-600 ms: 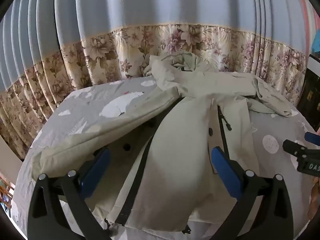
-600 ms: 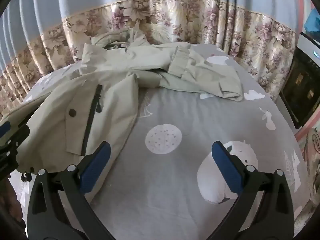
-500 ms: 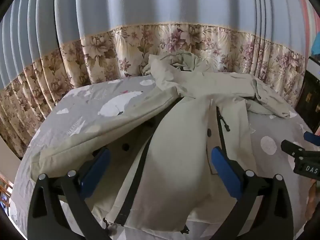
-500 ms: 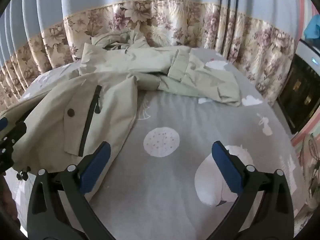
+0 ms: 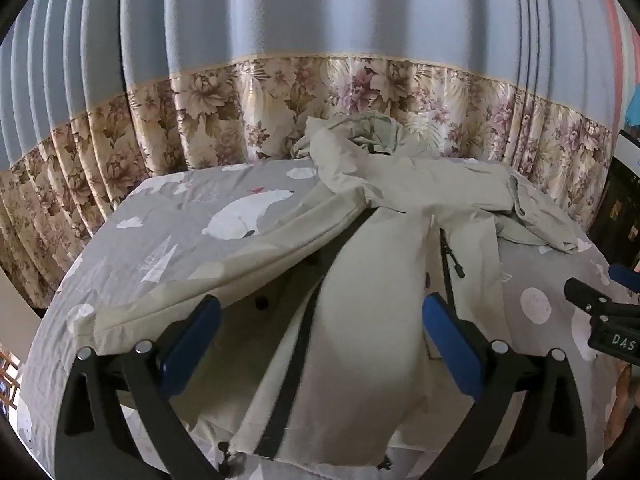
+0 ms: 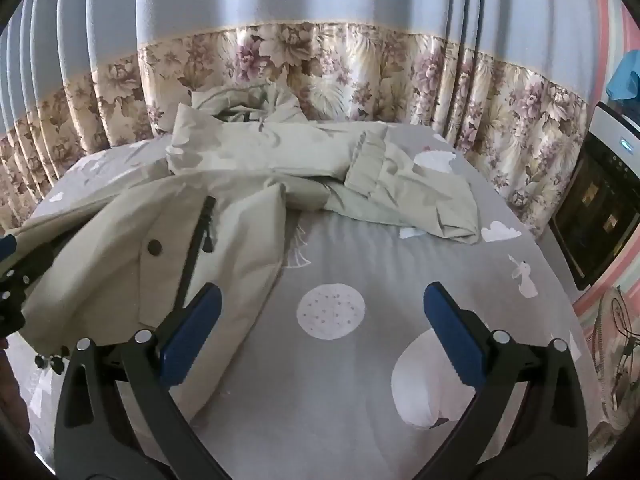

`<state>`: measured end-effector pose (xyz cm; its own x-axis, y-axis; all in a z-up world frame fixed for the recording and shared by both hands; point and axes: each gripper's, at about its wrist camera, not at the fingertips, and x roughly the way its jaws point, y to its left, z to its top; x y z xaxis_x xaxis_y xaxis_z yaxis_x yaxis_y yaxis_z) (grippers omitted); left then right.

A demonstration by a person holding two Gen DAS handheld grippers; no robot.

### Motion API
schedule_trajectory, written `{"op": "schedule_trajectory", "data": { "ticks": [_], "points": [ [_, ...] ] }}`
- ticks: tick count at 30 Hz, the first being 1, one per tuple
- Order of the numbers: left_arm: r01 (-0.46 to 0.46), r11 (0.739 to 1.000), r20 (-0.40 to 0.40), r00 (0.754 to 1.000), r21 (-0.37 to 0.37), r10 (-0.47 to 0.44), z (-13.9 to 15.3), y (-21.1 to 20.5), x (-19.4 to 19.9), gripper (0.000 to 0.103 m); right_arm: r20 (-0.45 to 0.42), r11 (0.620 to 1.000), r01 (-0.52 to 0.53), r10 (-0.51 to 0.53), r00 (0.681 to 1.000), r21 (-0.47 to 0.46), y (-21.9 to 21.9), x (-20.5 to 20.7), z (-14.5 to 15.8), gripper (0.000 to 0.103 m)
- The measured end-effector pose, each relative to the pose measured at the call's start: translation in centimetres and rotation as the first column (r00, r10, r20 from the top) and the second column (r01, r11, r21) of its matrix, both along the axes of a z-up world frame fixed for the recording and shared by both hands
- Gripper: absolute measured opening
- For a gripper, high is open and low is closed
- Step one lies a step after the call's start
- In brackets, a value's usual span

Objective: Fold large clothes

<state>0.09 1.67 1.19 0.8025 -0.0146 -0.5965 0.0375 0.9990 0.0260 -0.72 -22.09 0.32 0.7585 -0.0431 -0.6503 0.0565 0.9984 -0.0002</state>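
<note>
- Left gripper [image 5: 320, 334] spread wide and empty, blue pads hovering over the lower front of the pale khaki jacket [image 5: 360, 320], touching nothing.
- Right gripper [image 6: 320, 326] likewise agape and empty, poised above bare grey bedsheet [image 6: 400, 240] just right of the jacket's side edge.
- Jacket sprawled face-up along the bed, hem nearest the grippers, hood [image 5: 352, 136] bunched at the far end against the floral curtain [image 5: 200, 120].
- Front unzipped: black zipper tape [image 5: 296, 356] running down the middle of the jacket, left front panel flipped open and lifted away from it.
- Right sleeve [image 6: 408, 196] thrown out sideways from the jacket's shoulder, cuff crumpled on the sheet; zipped chest pocket [image 6: 200, 236] and a dark snap button [image 6: 154, 246] on the nearer panel.
- Folding apparently not yet begun; likely step in hand, smoothing and squaring the jacket.
- Best done by pinching the loose panel at its hem corner, drawing it flat to meet the zipper line, then bringing the stray sleeve across the chest before any fold.
- Risk: grabbing several layers at once, or trapping wrinkles near the hood.
</note>
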Motion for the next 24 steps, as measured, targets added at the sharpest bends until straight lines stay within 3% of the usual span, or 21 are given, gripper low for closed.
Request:
{"op": "schedule_trajectory", "data": {
  "ticks": [7, 11, 19, 24],
  "points": [
    [0.003, 1.0, -0.008, 1.0, 0.0, -0.003, -0.5, 2.4, -1.2, 0.101, -0.01, 0.997, -0.038, 0.039, 0.999, 0.065, 1.9, -1.0, 0.1, 0.1],
    [0.027, 1.0, -0.023, 0.999, 0.002, -0.027, -0.7, 3.6, -2.1, 0.101, -0.029, 0.998, -0.046, 0.047, 0.998, 0.044, 3.4, -2.0, 0.3, 0.1],
    [0.085, 0.996, -0.022, 0.996, 0.019, -0.084, -0.1, 5.0, -2.6, 0.101, -0.071, 0.998, 0.049, -0.047, 0.996, 0.03, 4.8, -3.5, 0.2, 0.1],
    [0.103, 0.994, -0.024, 0.994, 0.029, -0.102, -0.1, 4.4, -3.4, 0.101, -0.042, 0.998, 0.048, -0.046, 0.998, 0.043, 5.1, -6.1, 0.4, 0.1]
  ]
}}
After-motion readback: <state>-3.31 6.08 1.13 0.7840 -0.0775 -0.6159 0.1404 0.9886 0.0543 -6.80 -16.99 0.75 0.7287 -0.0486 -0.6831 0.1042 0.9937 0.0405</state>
